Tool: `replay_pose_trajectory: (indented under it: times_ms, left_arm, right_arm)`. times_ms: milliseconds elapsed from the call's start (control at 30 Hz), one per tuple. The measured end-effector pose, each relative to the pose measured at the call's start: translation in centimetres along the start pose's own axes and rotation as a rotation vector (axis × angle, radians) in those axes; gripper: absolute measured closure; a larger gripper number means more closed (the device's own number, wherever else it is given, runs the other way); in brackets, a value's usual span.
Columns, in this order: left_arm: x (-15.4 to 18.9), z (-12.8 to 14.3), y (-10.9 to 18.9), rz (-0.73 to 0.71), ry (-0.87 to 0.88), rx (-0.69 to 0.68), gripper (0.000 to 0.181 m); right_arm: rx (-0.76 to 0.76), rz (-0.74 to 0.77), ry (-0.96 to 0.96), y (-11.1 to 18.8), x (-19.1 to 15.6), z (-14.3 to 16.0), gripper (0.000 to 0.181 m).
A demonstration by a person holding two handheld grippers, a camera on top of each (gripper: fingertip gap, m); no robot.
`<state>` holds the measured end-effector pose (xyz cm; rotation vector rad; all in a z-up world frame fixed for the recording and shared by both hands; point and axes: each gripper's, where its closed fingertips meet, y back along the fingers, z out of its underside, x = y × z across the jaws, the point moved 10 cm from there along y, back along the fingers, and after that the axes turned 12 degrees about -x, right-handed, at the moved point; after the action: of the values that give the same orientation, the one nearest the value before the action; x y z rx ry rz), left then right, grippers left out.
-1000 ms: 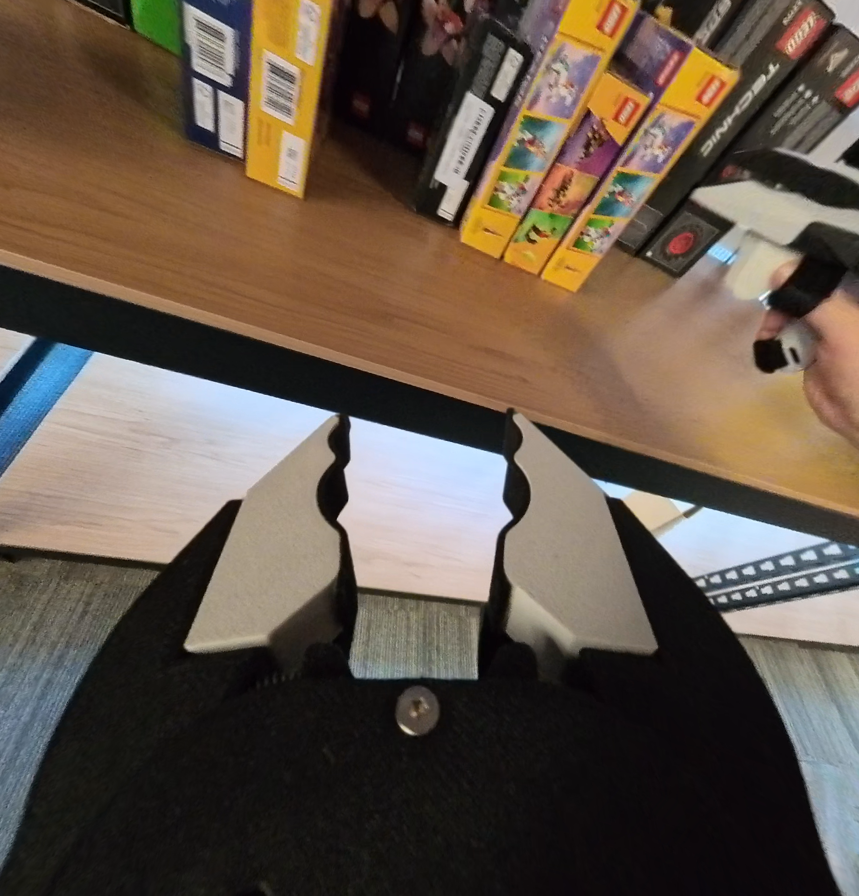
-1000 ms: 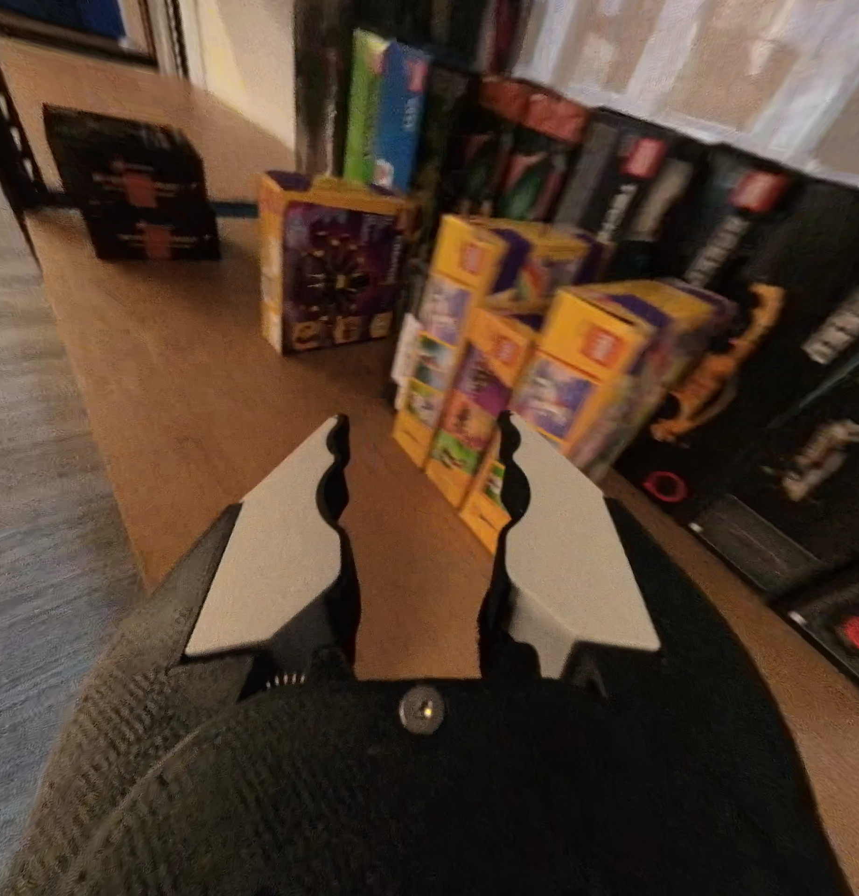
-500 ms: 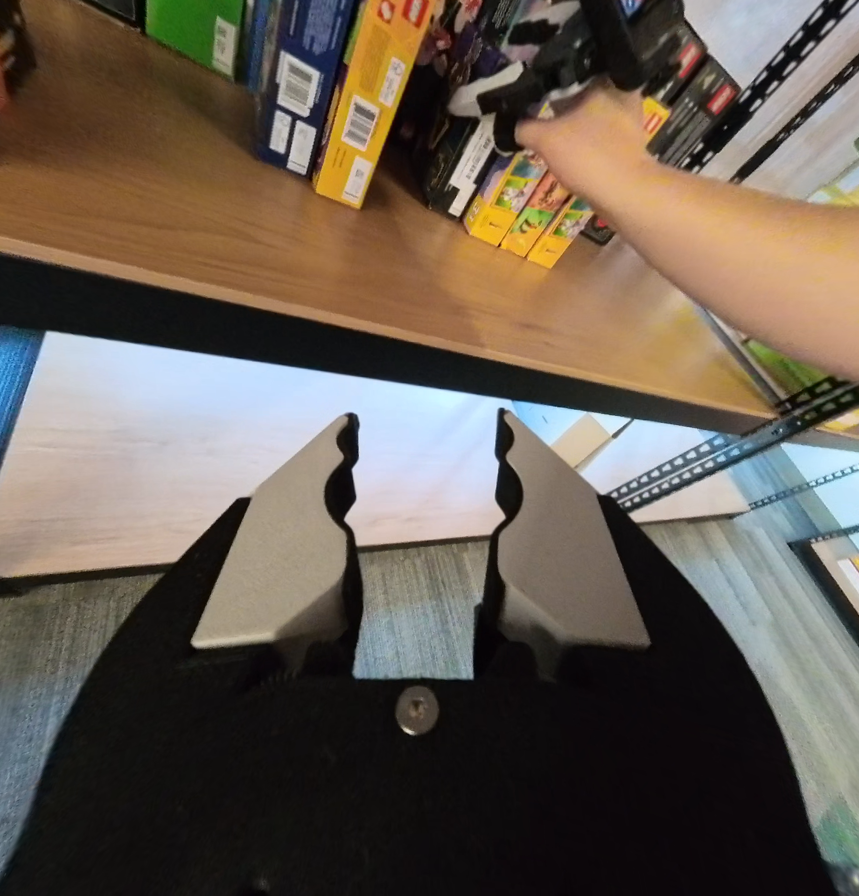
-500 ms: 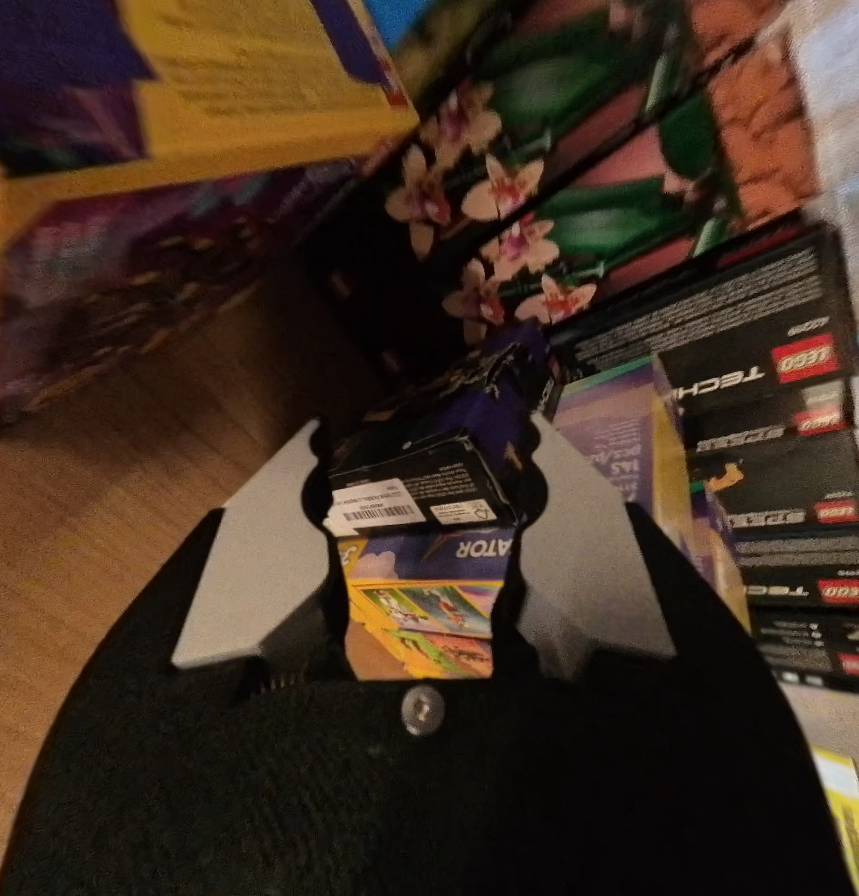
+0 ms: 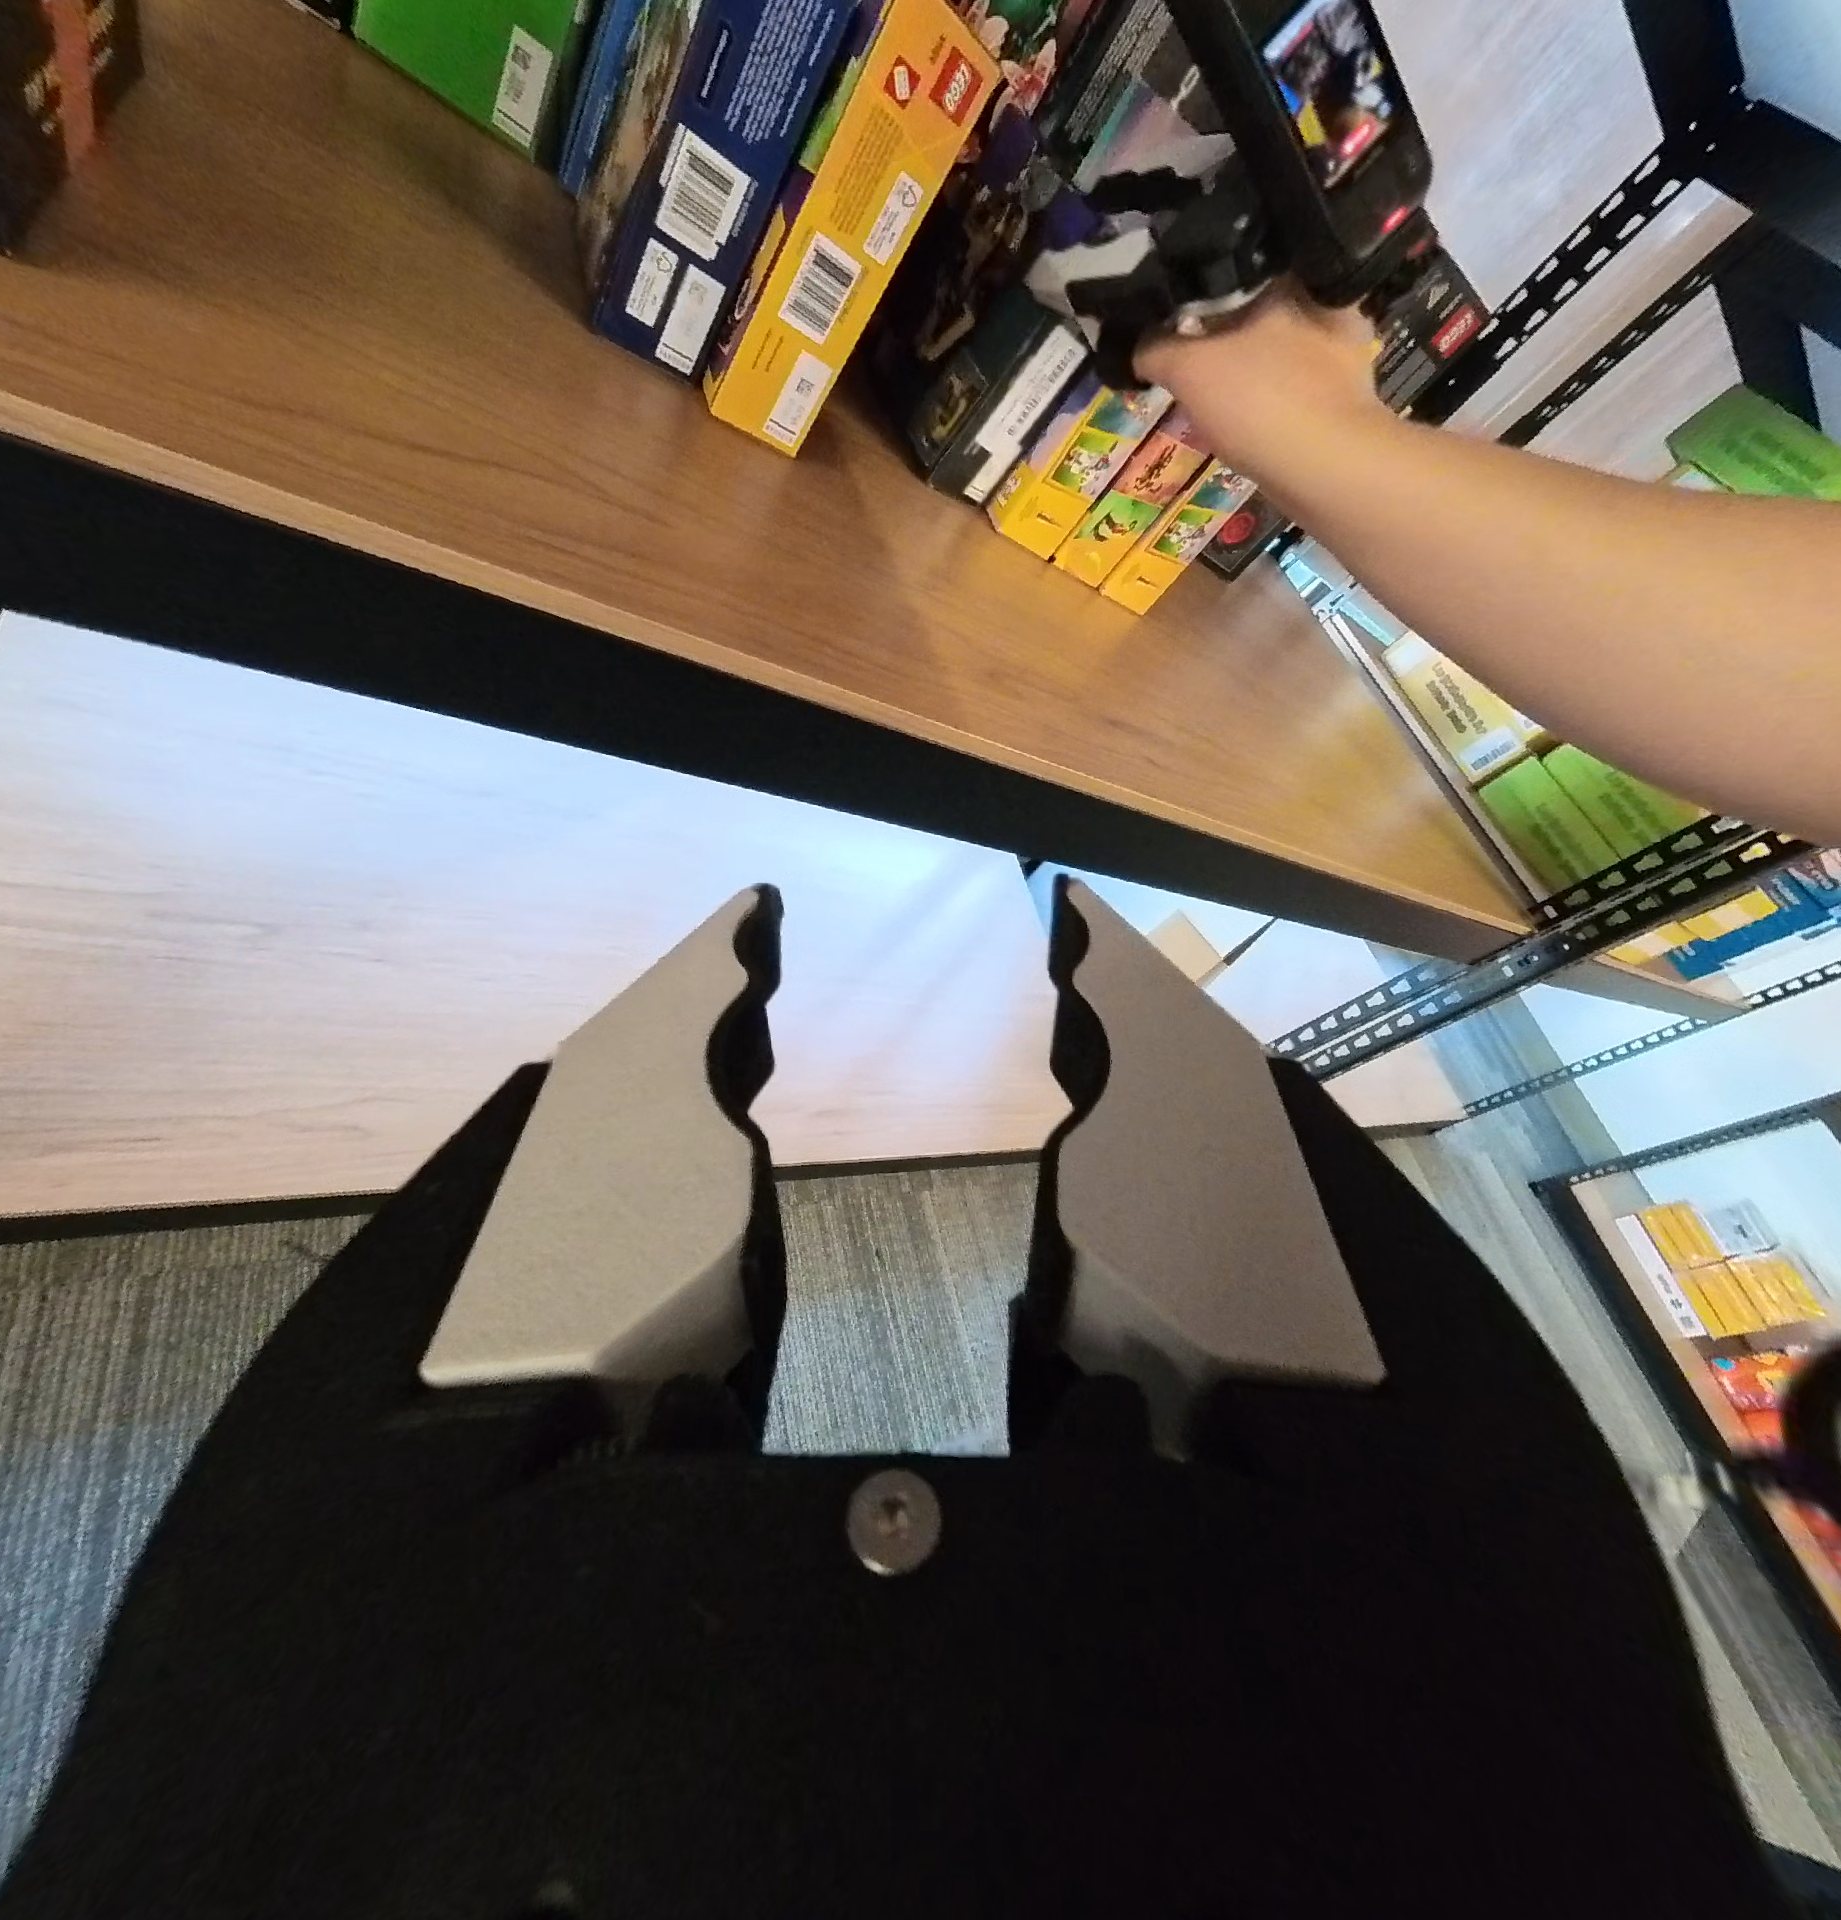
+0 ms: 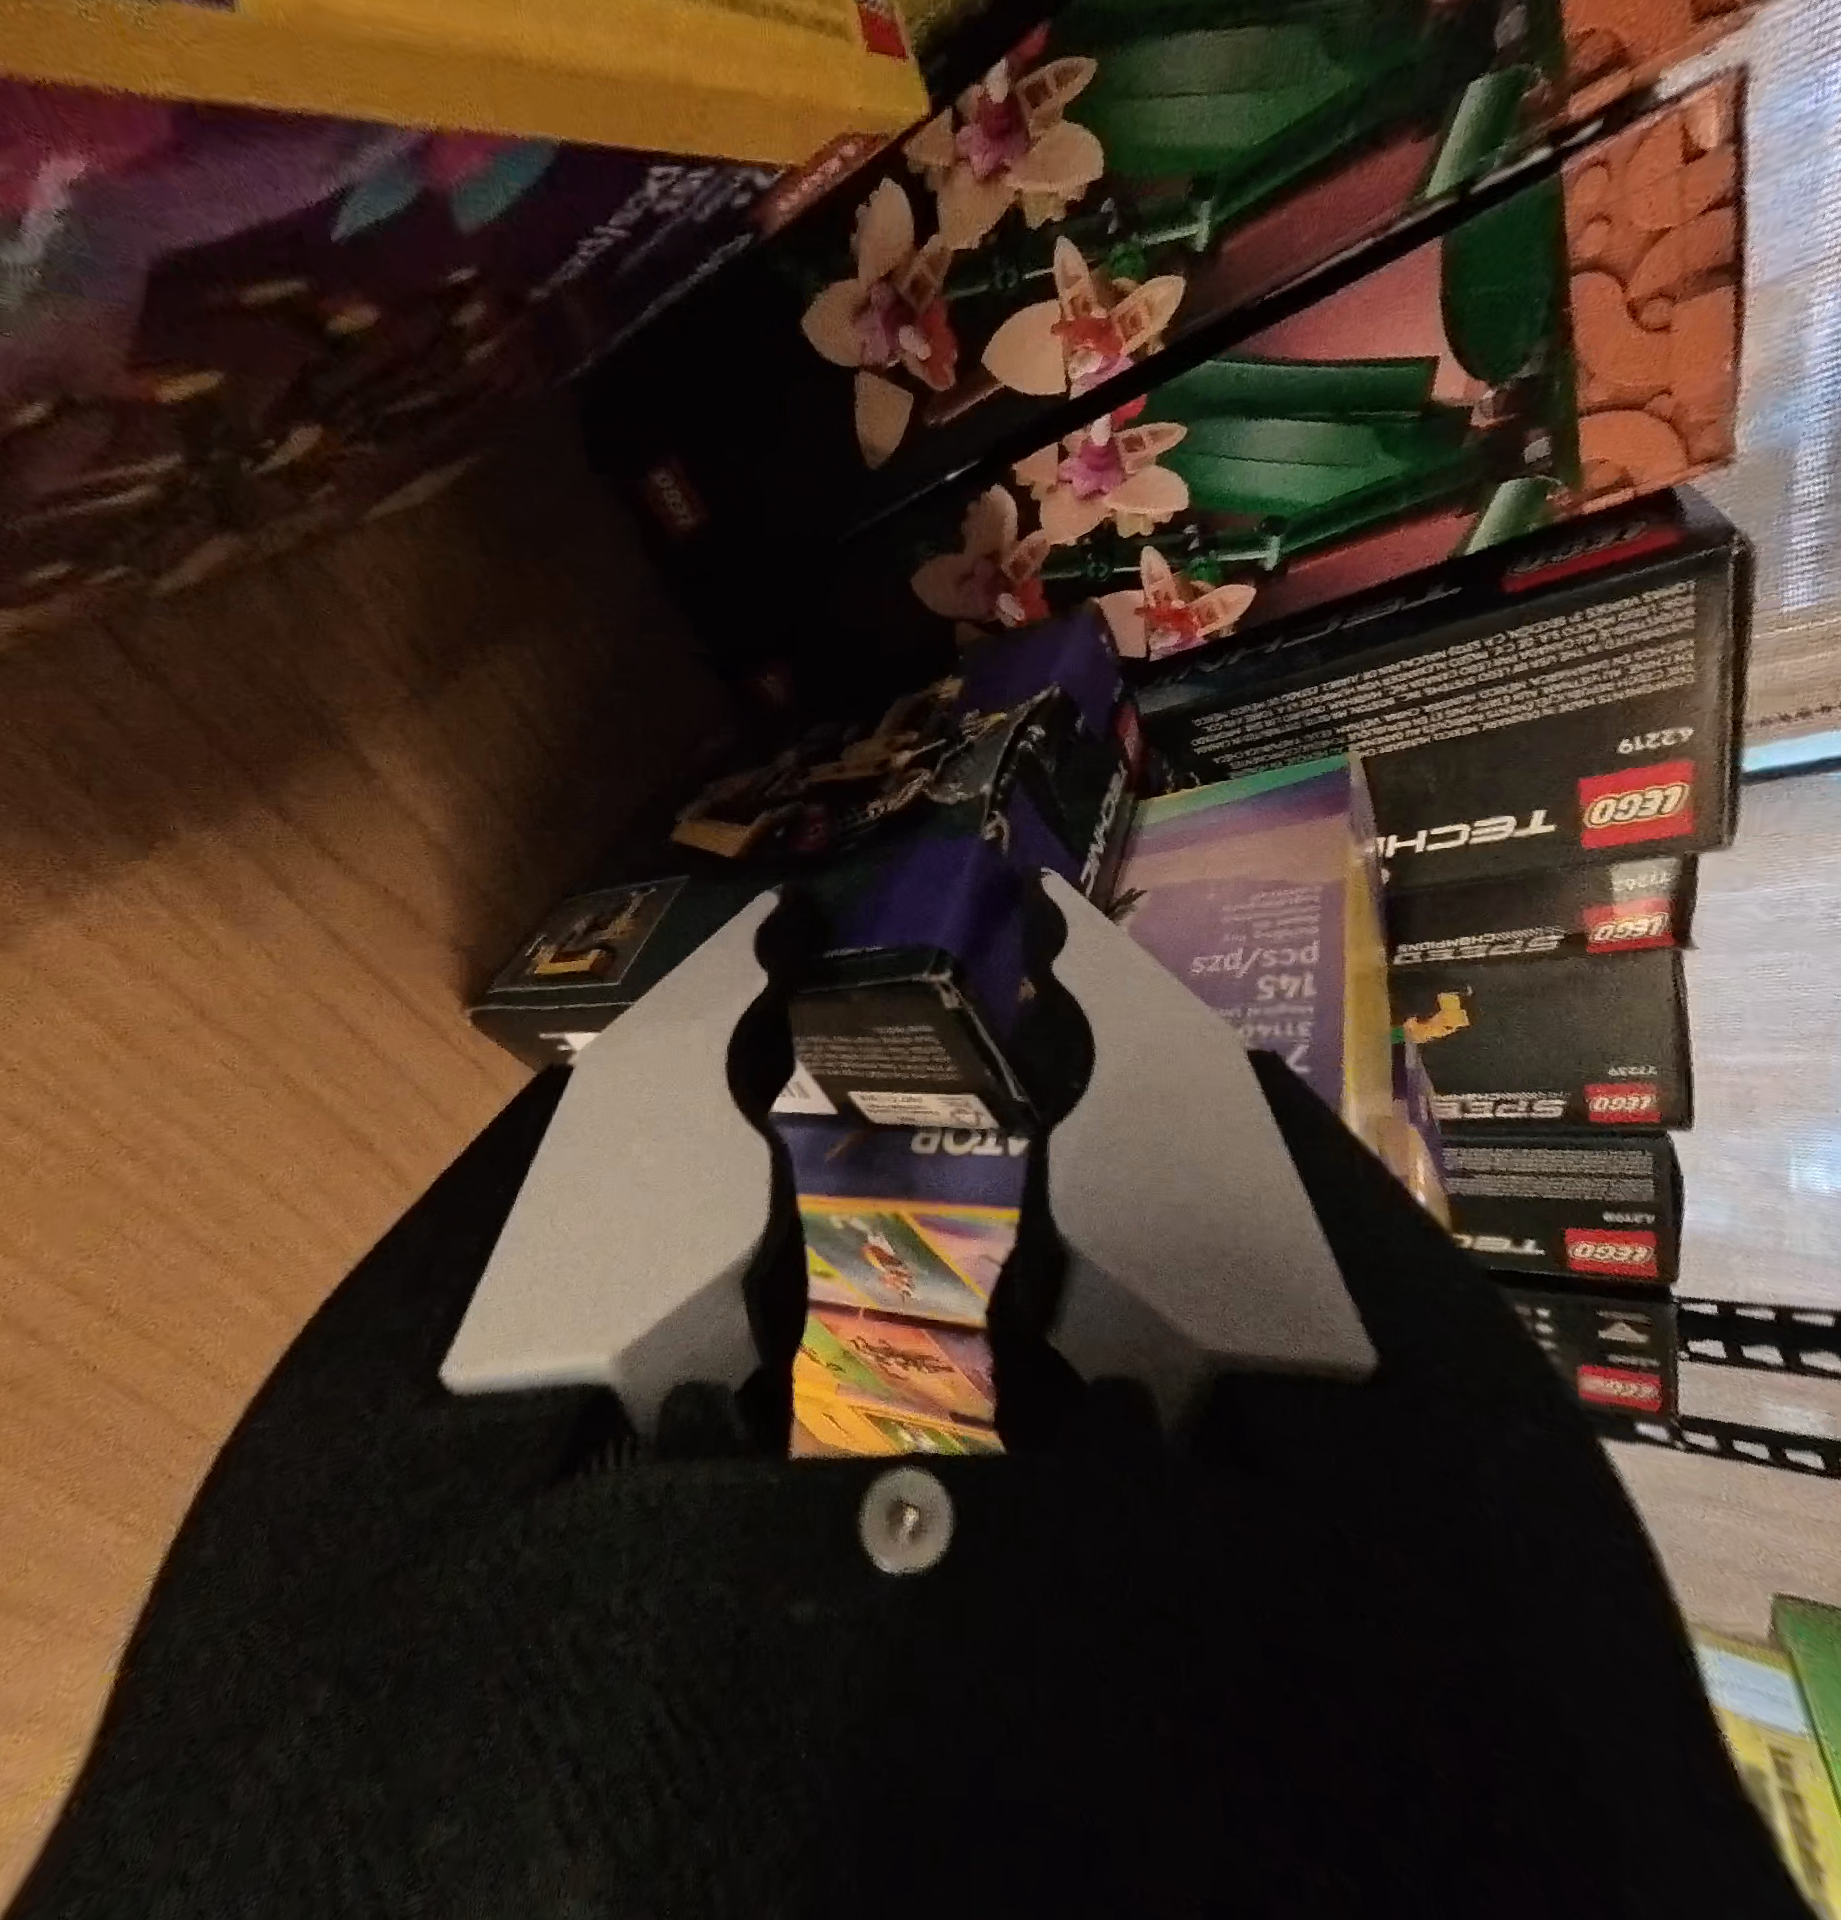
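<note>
My right gripper (image 6: 911, 914) is shut on a small black and purple box (image 6: 895, 1049), held by its end between the grey fingers (image 6: 646, 1164) among the boxes on a wooden shelf (image 6: 168, 1143). A flat dark box (image 6: 583, 966) lies just left of it. In the left wrist view the right gripper (image 5: 1103, 260) and a person's arm (image 5: 1570, 582) reach into the row of boxes. My left gripper (image 5: 911, 904) is open and empty, below the shelf's front edge (image 5: 583, 665).
Upright boxes line the shelf: green (image 5: 469, 52), blue (image 5: 708, 177), tall yellow (image 5: 854, 229), small yellow ones (image 5: 1103, 509), a dark box far left (image 5: 22, 94). Flower-print boxes (image 6: 1259, 312) and stacked black boxes (image 6: 1539, 1039) surround the grip. Grey carpet (image 5: 116, 1403) lies below.
My right gripper swung in from the shelf front, closed around the small black and purple box and narrowed on it. My left gripper dropped back below the shelf edge, still open.
</note>
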<state>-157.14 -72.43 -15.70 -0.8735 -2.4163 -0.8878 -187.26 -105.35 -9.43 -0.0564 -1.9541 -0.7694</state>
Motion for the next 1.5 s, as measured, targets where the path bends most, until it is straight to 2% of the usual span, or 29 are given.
replay_pose_trajectory:
  times_ms: [67, 200, 500, 567, 700, 767, 867, 1000, 1167, 1233, 1300, 1367, 1500]
  left_arm:
    - [-0.2, -0.1, 0.0, 0.0, -0.003, -0.004, 0.131]
    - [-0.8, -0.5, 0.1, -0.009, 0.002, -0.008, 0.131]
    - [-1.5, -2.9, 0.7, -0.018, 0.0, 0.025, 0.132]
    - [-1.9, -3.4, 1.2, -0.03, -0.005, 0.034, 0.131]
    - [-3.5, -4.4, 2.9, -0.088, -0.024, 0.058, 0.129]
    - [-4.8, -5.0, 3.5, -0.151, -0.053, 0.071, 0.122]
    - [-6.9, -6.7, 3.5, -0.297, -0.126, 0.086, 0.102]
    - [-8.6, -10.6, 1.0, -0.435, -0.282, 0.099, 0.093]
    - [-11.7, -14.3, -3.7, -0.608, -0.313, 0.107, 0.087]
    - [-13.4, -14.9, -5.6, -0.666, -0.318, 0.051, 0.082]
    - [-15.2, -14.9, -7.1, -0.711, -0.255, -0.039, 0.086]
    - [-16.0, -14.9, -8.1, -0.676, -0.208, -0.054, 0.089]
    - [-17.0, -15.5, -9.4, -0.691, -0.306, -0.067, 0.095]
  right_arm:
    - [0.006, -0.023, 0.005, 0.2, -0.2, 0.1, 0.134]
    - [0.012, -0.054, 0.002, 1.3, -0.2, 0.4, 0.136]
    - [0.102, -0.185, -0.057, 5.2, -0.4, 2.8, 0.134]
    - [0.131, -0.192, -0.146, 6.3, 0.4, 3.5, 0.128]
    - [0.141, -0.219, -0.367, 7.8, 1.7, 5.1, 0.106]
    - [0.148, -0.253, -0.471, 8.0, 1.5, 6.0, 0.1]
    - [0.147, -0.343, -0.61, 7.5, -0.5, 7.2, 0.096]
    - [0.249, -0.465, -0.742, 7.6, -4.8, 7.4, 0.098]
    - [0.356, -0.599, -0.72, 10.3, -9.6, 6.4, 0.102]
    - [0.365, -0.699, -0.697, 11.6, -11.3, 6.0, 0.102]
    - [0.385, -0.771, -0.652, 12.9, -12.4, 5.7, 0.102]
    - [0.397, -0.817, -0.598, 13.8, -13.2, 5.7, 0.102]
    - [0.358, -0.843, -0.562, 14.3, -14.5, 6.6, 0.103]
